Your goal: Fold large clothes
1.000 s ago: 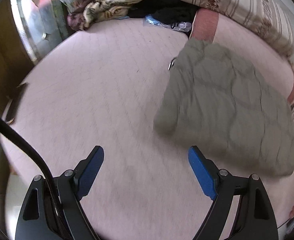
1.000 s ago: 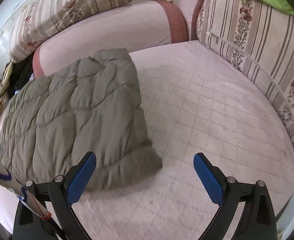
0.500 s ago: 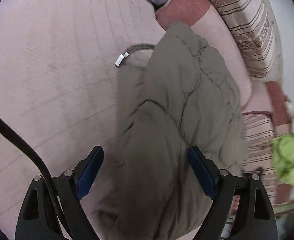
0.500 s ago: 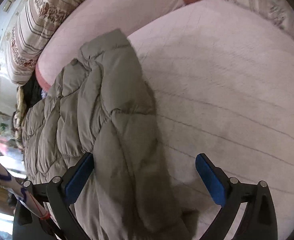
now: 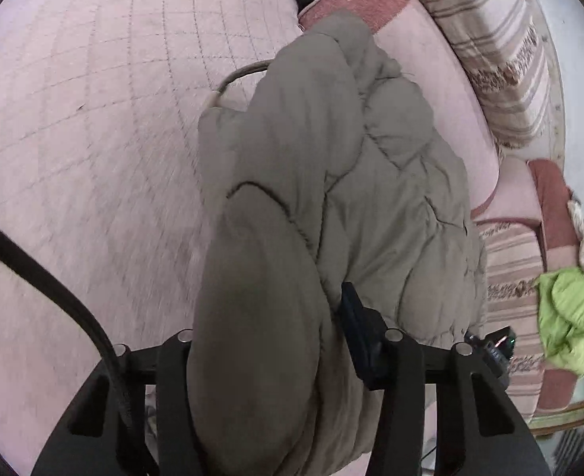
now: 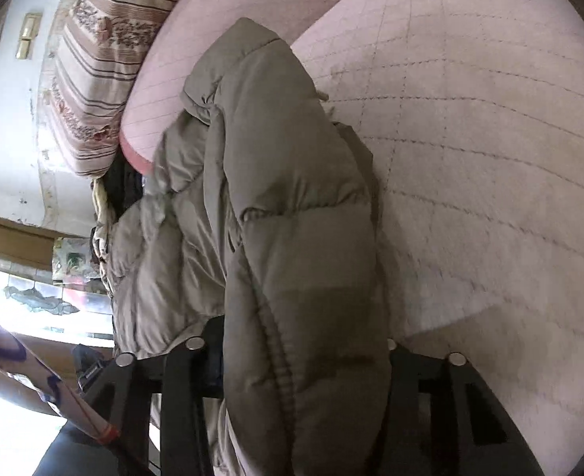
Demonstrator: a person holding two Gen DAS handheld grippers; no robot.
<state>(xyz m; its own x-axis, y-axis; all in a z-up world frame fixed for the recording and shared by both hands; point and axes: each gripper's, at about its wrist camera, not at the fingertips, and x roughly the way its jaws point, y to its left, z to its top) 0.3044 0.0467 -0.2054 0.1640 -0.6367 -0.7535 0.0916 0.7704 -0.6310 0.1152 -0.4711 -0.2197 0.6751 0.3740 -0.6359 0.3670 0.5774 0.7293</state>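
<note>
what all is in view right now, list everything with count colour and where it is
puffer jacket: one, grey-olive, quilted, on the sofa seat, bunched between the fingers of both grippers
sofa seat: one, pale pink with a stitched grid, under the jacket
bolster: one, pink with a red end, behind the jacket
striped cushion: one, beige with brown stripes and flowers, behind the bolster
green cloth: one, lime, on the sofa back at the right edge of the left wrist view
clothes pile: one, dark and cream, beyond the jacket
cable: one, black, running to the left gripper
left gripper: black, closing with a jacket fold between its fingers
right gripper: black, closing with a jacket fold between its fingers
</note>
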